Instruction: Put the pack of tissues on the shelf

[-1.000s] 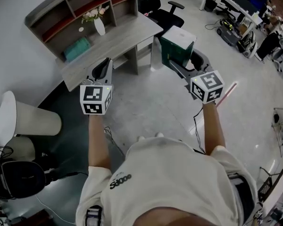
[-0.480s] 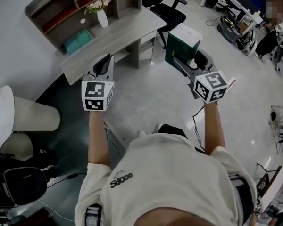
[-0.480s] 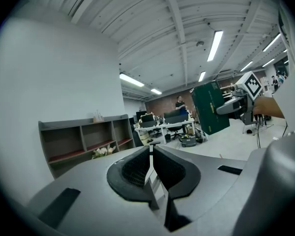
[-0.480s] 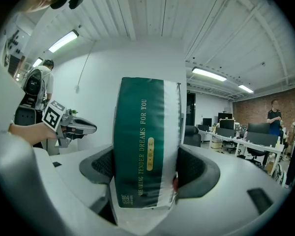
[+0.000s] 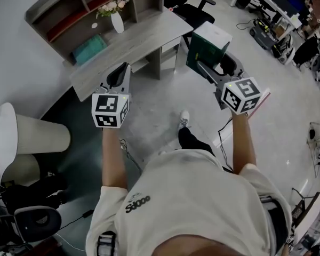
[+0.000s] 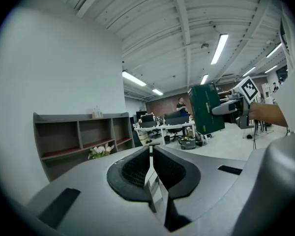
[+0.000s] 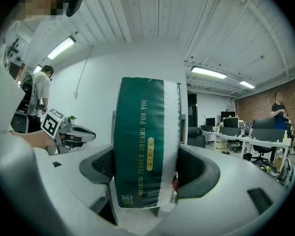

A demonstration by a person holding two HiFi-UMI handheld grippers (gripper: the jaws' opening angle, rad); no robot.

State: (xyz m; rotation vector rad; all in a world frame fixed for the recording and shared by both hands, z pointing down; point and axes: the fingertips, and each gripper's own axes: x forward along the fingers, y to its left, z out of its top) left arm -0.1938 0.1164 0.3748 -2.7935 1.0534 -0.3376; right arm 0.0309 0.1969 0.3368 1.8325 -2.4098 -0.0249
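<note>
While right gripper (image 5: 208, 66) pinches pack of tissues (image 5: 209, 38) in its fingers, aloft near bench (image 5: 141, 38) | left gripper (image 5: 120, 72) fingers pressed together, empty | shelf (image 5: 96, 12) far left, unreached; placing remains.

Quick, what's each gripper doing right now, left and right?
Left gripper: closed, empty.
Right gripper: closed on the pack of tissues.

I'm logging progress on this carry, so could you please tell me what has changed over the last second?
The person's shoe has stepped forward, toward the desk and shelf. Nothing was taken hold of or let go: the right gripper stays shut on the pack of tissues, and the left gripper stays shut and empty.
</note>
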